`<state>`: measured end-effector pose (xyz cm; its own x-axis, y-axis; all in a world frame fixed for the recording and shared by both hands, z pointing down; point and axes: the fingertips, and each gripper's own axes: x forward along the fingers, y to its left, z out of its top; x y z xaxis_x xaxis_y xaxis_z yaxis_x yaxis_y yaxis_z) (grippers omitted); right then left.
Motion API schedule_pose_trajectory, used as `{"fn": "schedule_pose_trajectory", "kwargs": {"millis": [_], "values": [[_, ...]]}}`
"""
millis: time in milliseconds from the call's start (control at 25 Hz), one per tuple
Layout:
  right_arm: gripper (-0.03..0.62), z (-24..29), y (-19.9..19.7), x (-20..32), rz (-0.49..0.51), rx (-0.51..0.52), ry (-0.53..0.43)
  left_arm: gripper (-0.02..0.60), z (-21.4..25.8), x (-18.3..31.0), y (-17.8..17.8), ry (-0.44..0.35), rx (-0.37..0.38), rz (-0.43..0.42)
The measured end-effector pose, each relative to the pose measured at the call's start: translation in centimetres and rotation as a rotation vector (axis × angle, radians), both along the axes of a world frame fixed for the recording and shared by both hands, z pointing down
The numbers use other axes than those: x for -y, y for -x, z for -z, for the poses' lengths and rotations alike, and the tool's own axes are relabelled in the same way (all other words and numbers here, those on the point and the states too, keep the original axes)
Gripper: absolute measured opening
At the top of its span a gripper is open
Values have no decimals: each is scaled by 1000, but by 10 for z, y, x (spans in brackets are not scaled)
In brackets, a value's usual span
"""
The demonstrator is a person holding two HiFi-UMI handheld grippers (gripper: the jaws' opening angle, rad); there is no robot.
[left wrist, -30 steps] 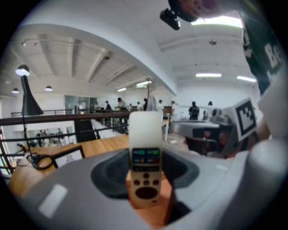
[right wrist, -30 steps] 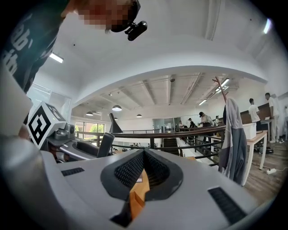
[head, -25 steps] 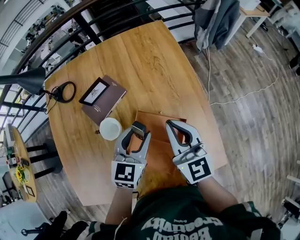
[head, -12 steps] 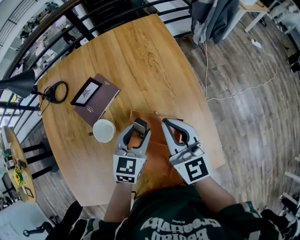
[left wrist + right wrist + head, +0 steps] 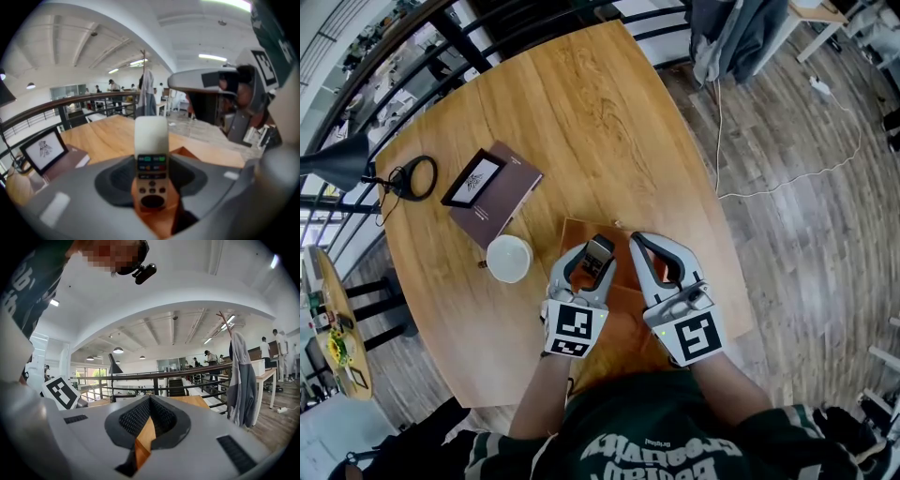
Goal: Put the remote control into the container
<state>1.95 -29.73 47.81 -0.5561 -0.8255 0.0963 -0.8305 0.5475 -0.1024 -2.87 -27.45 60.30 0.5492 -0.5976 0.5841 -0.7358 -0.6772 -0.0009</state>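
My left gripper [image 5: 592, 257] is shut on the remote control [image 5: 599, 254], a slim white handset with coloured buttons. In the left gripper view the remote control [image 5: 151, 149] stands upright between the jaws of the left gripper [image 5: 151, 174]. It hangs above the flat orange-brown container [image 5: 581, 229] at the near edge of the round wooden table [image 5: 572, 112]. My right gripper [image 5: 640, 243] is just to the right, over the same container, shut with nothing in it. The right gripper [image 5: 150, 400] shows its pads meeting at the tips, with the container [image 5: 139, 450] below.
A white cup [image 5: 508, 258] stands left of the container. Farther left lie a brown book with a framed picture [image 5: 492, 192], a black cable ring [image 5: 418, 177] and a black lamp shade [image 5: 337, 159]. A black railing borders the table's far side; wood floor lies to the right.
My left gripper has carried the remote control to the right, closer to the right gripper and further over the container. The right gripper has hardly moved.
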Motion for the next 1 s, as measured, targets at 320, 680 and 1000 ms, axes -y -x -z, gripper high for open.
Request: {"fn": "schedule_pose_trajectory", "kwargs": {"millis": [320, 680, 1000], "values": [[17, -8, -3, 3, -2, -18, 5, 202, -22, -7, -5, 50, 21, -25], [17, -14, -4, 5, -2, -24, 10, 202, -32, -11, -11, 70, 48, -49], [17, -17, -12, 9, -22, -22, 13, 202, -40, -5, -13, 127, 124, -80]]}}
